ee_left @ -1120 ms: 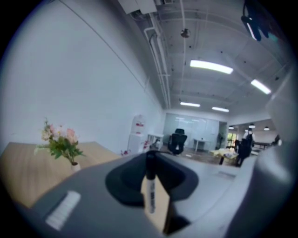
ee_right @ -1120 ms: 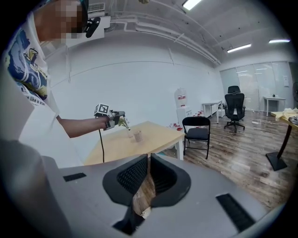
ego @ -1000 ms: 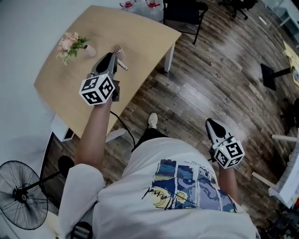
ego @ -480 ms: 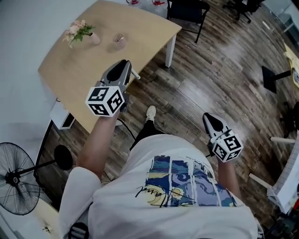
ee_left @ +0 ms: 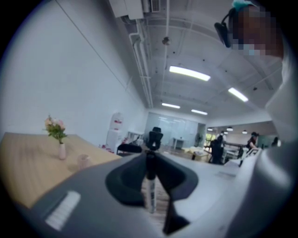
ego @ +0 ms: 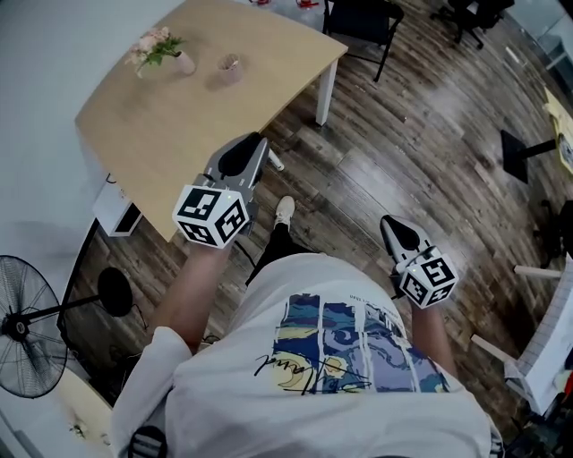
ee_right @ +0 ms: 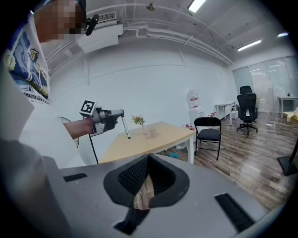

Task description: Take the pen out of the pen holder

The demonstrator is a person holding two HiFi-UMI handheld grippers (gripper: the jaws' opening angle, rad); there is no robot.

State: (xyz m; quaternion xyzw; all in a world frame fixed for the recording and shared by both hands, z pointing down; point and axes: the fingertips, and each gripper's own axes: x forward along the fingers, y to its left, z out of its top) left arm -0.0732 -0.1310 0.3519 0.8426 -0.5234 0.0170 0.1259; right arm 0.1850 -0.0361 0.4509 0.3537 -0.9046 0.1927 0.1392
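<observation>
My left gripper (ego: 259,154) is shut on a slim white pen (ego: 277,164) with a dark cap, held off the table's near edge over the wood floor. In the left gripper view the pen (ee_left: 150,186) stands upright between the jaws. The pen holder (ego: 230,65), a small clear cup, stands on the light wooden table (ego: 161,134) beside a flower vase (ego: 165,50), well beyond the gripper. The right gripper view shows the left gripper (ee_right: 117,114) with the pen (ee_right: 125,128) hanging down in front of the table. My right gripper (ego: 391,227) hangs low at my right side, jaws together and empty.
A black chair (ego: 358,20) stands at the table's far corner. At the lower left, beside the table, there is a floor fan (ego: 29,333). A white box (ego: 115,213) sits under the table edge. Dark wood floor (ego: 421,134) stretches to the right.
My left gripper has drawn back from above the table toward my body, carrying the pen past the table edge. The right gripper has shifted only slightly.
</observation>
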